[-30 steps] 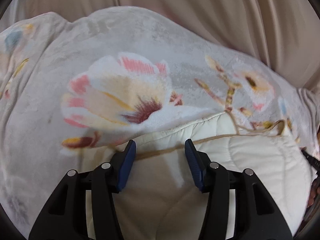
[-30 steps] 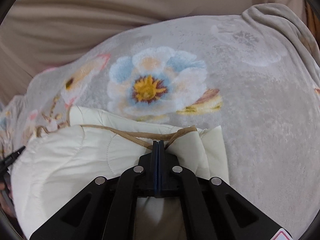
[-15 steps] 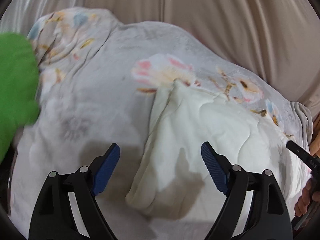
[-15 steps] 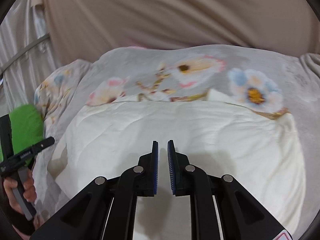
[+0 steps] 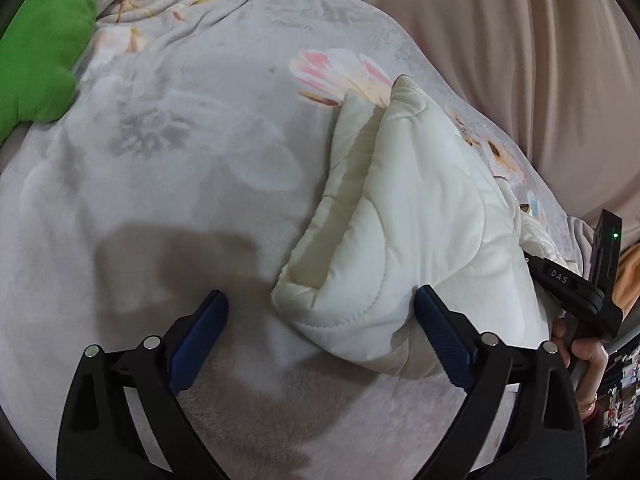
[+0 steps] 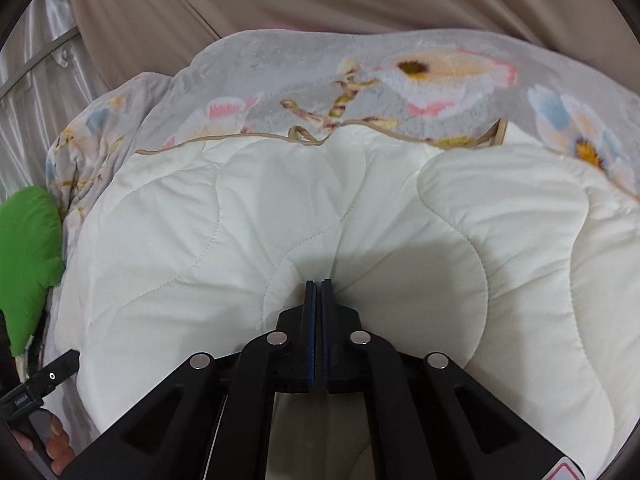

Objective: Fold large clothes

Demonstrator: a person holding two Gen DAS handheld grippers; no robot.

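A cream quilted garment [image 5: 420,220] with tan trim lies folded on a grey floral blanket [image 5: 180,160]. In the left wrist view my left gripper [image 5: 320,292] is wide, its jaws still opening. The garment's near folded corner lies between them, and neither pad presses on it. In the right wrist view the garment [image 6: 280,220] fills the middle. My right gripper [image 6: 319,282] is shut, and creases in the cream fabric run together at its tips, so it pinches the cloth there.
A bright green cushion [image 5: 36,52] lies at the blanket's left end, also the green cushion [image 6: 28,248] at the left edge. Beige drapery [image 5: 500,40] hangs behind. A person's hand [image 5: 580,356] holds the right gripper's handle at the far right.
The left jaws spread wide and backed off the trim edge to the garment's left corner. The right gripper let go of the trim, parted slightly, drew back over the garment and shut again.
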